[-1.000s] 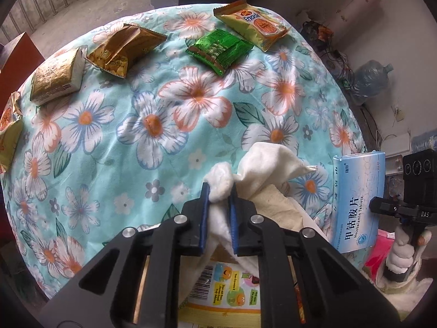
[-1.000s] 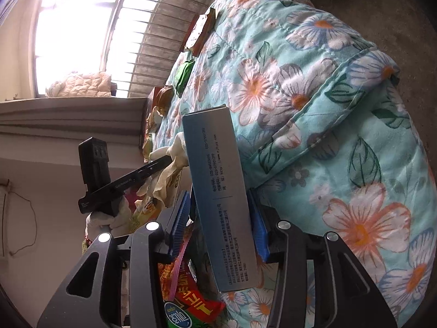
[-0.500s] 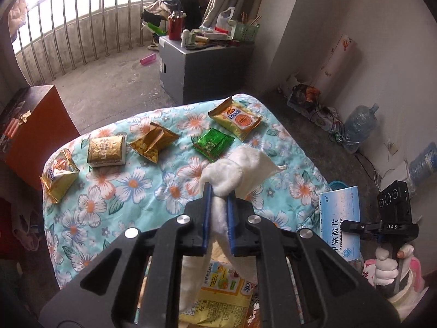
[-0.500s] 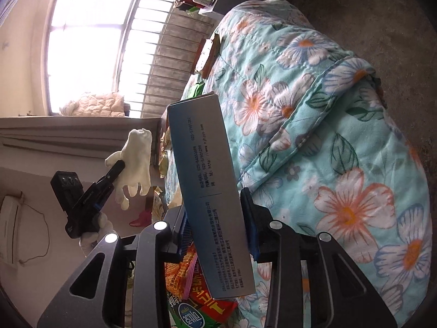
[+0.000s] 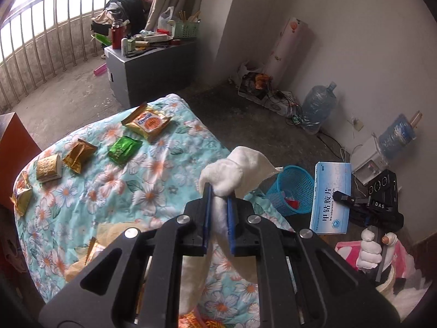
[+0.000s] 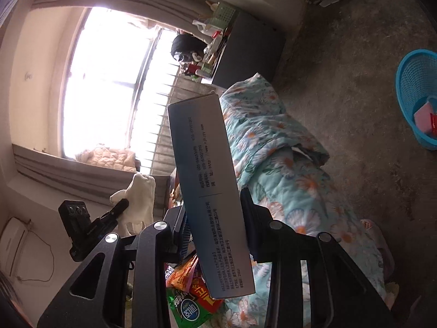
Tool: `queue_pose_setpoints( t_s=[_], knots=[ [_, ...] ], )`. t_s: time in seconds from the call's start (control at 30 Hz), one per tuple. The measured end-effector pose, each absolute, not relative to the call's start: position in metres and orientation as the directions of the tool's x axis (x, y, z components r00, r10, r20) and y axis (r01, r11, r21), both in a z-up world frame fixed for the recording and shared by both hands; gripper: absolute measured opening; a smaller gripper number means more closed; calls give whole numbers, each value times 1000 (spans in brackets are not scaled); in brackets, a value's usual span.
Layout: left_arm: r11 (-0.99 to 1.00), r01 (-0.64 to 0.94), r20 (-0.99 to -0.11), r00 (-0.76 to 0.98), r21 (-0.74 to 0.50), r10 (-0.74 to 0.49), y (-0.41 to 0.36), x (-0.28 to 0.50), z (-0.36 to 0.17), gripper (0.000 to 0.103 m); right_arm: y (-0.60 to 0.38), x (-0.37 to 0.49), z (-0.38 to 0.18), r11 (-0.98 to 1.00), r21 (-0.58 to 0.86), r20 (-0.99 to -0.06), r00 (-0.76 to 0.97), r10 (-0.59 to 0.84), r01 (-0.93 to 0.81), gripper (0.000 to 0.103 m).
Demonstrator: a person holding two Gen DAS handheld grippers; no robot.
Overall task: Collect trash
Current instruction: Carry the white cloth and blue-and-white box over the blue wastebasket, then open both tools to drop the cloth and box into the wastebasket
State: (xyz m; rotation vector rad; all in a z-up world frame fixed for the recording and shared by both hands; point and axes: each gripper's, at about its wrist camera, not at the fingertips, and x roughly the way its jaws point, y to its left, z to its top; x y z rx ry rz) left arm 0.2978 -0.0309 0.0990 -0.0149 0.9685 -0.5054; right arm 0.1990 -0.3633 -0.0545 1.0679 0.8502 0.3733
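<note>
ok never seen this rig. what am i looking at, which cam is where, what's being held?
No robot: a person holds a two-finger gripper in each hand, each carrying a fisheye camera looking along its fingers. In the left wrist view, the left gripper is shut on a white cloth. In the right wrist view, the right gripper is shut on a blue medicine box. Snack wrappers lie on the floral quilt. A blue basket stands on the floor.

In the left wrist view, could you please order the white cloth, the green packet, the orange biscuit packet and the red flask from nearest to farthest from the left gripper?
1. White cloth, clamped in the left gripper.
2. Green packet, mid-quilt, upper left.
3. Orange biscuit packet, at the quilt's far edge.
4. Red flask, on the grey cabinet beyond.
</note>
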Motion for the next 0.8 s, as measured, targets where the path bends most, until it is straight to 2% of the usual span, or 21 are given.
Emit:
queue_pose_setpoints(
  t_s=[0.2, 0.37, 0.6, 0.8],
  knots=[
    [790, 542, -809, 306, -286, -502, -157, 309, 64, 9, -444, 161, -67, 483, 831, -513, 713, 477, 275, 33],
    [717, 592, -818, 162, -366, -552, -264, 324, 16, 9, -497, 146, -93, 458, 792, -585, 718, 377, 405, 33],
    [662, 589, -824, -10, -463, -567, -385, 335, -70, 9, -548, 162, -150, 425, 724, -681, 658, 321, 543, 33],
    [674, 562, -839, -69, -480, -539, -450, 351, -130, 9, -587, 187, -202, 377, 684, -728, 613, 306, 624, 34]
  ],
)
